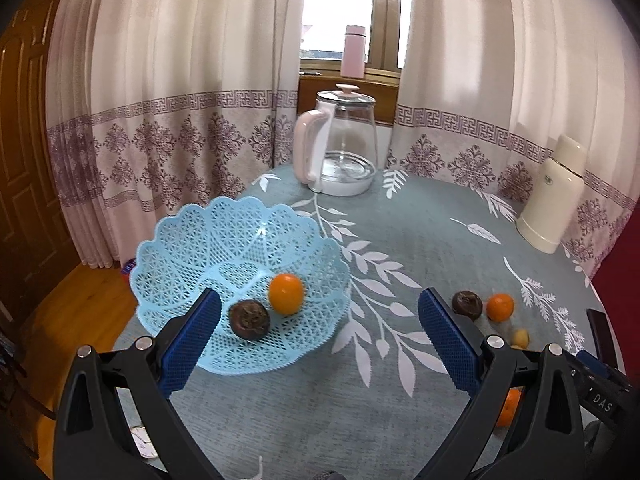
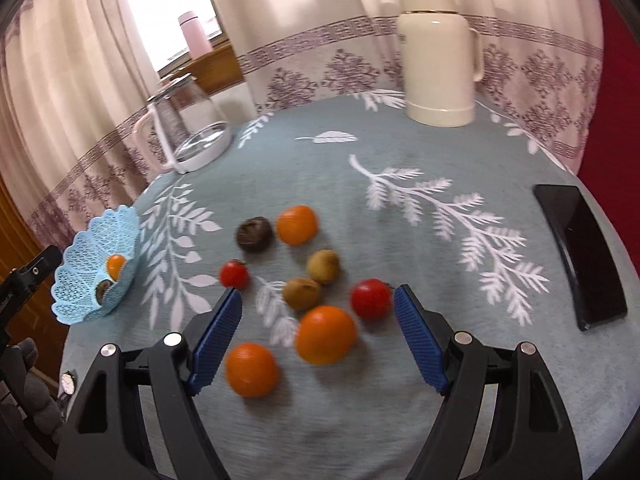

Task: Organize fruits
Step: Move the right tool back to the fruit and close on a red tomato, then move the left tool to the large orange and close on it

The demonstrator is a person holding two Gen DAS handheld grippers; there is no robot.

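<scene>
Oranges [image 2: 325, 334] and other loose fruits lie clustered on the table [image 2: 400, 208], directly ahead of the right gripper [image 2: 318, 340], whose fingers spread wide and empty. Far left, the blue basket [image 1: 188, 248] already holds two fruits below the left gripper [image 1: 320, 336], likewise open.

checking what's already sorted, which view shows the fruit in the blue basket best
The left wrist view. It looks down into the blue basket from close by, so the orange and the dark brown fruit inside are both plain. The right wrist view shows the basket small at the left edge, side-on, its wall partly hiding both fruits.
</scene>
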